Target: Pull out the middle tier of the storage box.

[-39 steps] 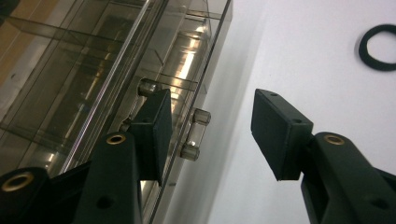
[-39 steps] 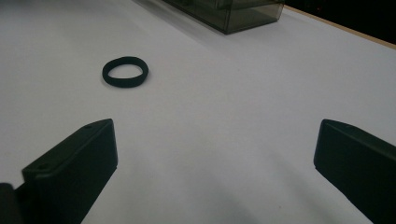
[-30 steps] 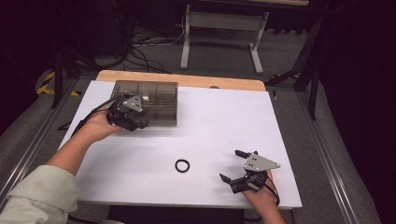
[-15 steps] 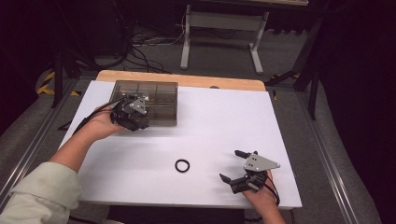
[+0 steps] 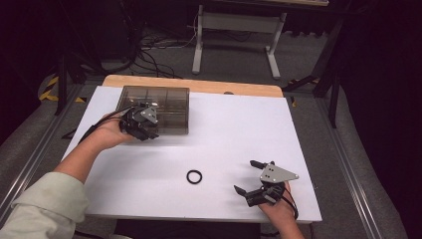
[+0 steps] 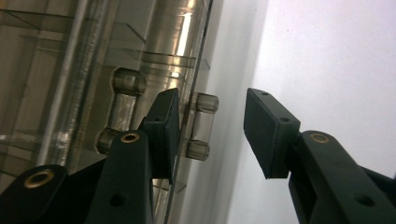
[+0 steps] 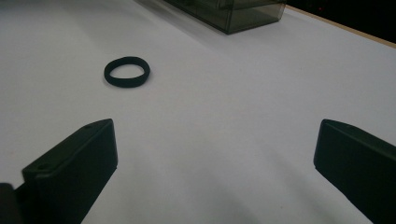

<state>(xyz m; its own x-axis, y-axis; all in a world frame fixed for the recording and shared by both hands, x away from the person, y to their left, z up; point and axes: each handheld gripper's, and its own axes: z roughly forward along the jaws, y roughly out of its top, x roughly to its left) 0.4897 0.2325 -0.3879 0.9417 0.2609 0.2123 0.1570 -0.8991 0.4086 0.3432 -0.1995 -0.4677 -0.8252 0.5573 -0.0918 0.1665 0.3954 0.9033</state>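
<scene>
Left gripper view puts the smoky clear plastic compartment box [image 6: 93,70] at the left of the frame, its small latch [image 6: 201,126] between the black jaws of the left gripper [image 6: 212,128]. These jaws have just been closing, half narrowed, seemingly to work the clasp; no pad presses it yet. In the high view a black rubber ring [image 5: 194,176] lies at lower centre on the white table [image 5: 239,129], and the right gripper [image 5: 252,178] rests wide open nearby, probably waiting.

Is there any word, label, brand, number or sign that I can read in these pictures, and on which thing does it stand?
None: no readable text on the clear box, the black ring, the white table cover, the left tool or the right tool.
Yellow and black hazard stripes on the floor: a marking, no words.
</scene>
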